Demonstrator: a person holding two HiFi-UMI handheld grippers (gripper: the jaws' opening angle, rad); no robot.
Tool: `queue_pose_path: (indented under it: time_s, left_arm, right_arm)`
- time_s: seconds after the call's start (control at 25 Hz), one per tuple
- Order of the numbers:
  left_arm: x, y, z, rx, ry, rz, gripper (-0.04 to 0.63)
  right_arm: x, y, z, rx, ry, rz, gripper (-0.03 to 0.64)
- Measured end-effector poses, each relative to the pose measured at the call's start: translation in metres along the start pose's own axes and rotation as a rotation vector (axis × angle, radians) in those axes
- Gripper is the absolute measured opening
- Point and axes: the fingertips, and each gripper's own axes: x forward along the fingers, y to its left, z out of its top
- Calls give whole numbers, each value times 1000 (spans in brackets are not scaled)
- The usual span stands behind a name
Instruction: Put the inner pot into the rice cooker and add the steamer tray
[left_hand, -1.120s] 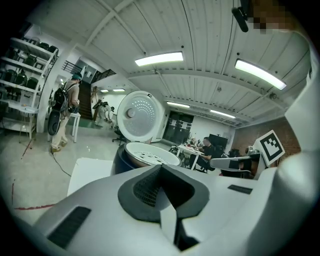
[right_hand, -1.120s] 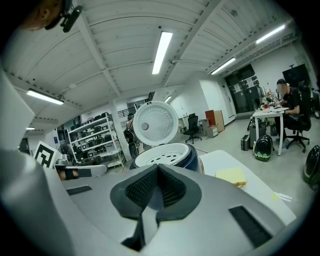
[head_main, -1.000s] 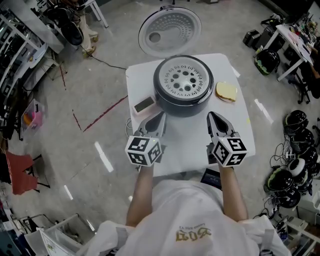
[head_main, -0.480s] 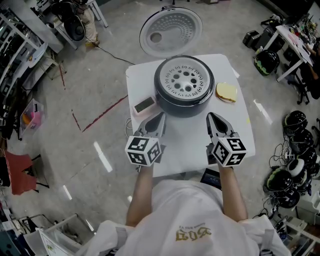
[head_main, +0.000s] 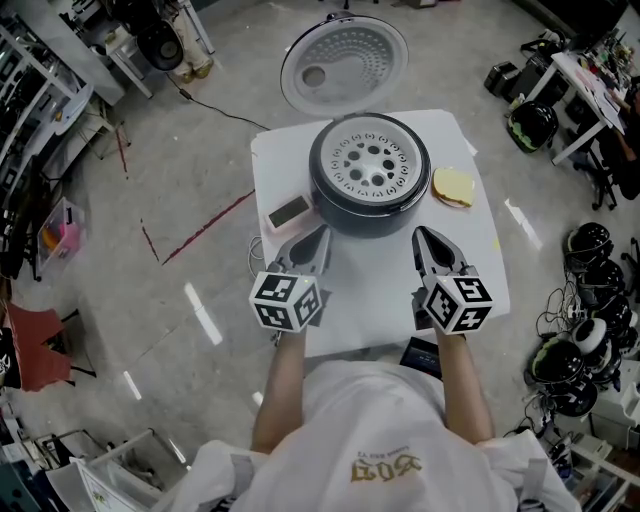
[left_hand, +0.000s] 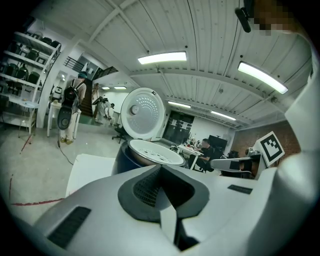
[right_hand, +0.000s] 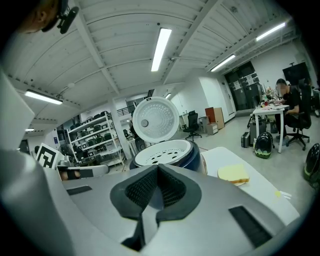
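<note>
With the steamer tray (head_main: 370, 160) in the rice cooker (head_main: 365, 216), we need only check it sits level, left gripper (head_main: 322, 232) and right gripper (head_main: 420, 233) jaws closed, empty.

The rice cooker (head_main: 369, 203) stands on the white worktop (head_main: 375, 292) with its lid (head_main: 345, 50) open and the holed steamer tray (head_main: 370, 160) seated inside. A yellow sponge (head_main: 452, 184) lies beside it. The left hand-held gripper (head_main: 321, 232) and the right hand-held gripper (head_main: 421, 233) point at it, jaws together, empty.
</note>
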Motion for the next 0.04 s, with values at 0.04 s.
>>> queue_pose_path:
  time_s: [0.04]
  left_arm:
    - [0,2,0,-1,0,-1,18]
  right_arm:
    - [1,1,0,2,0,0,12]
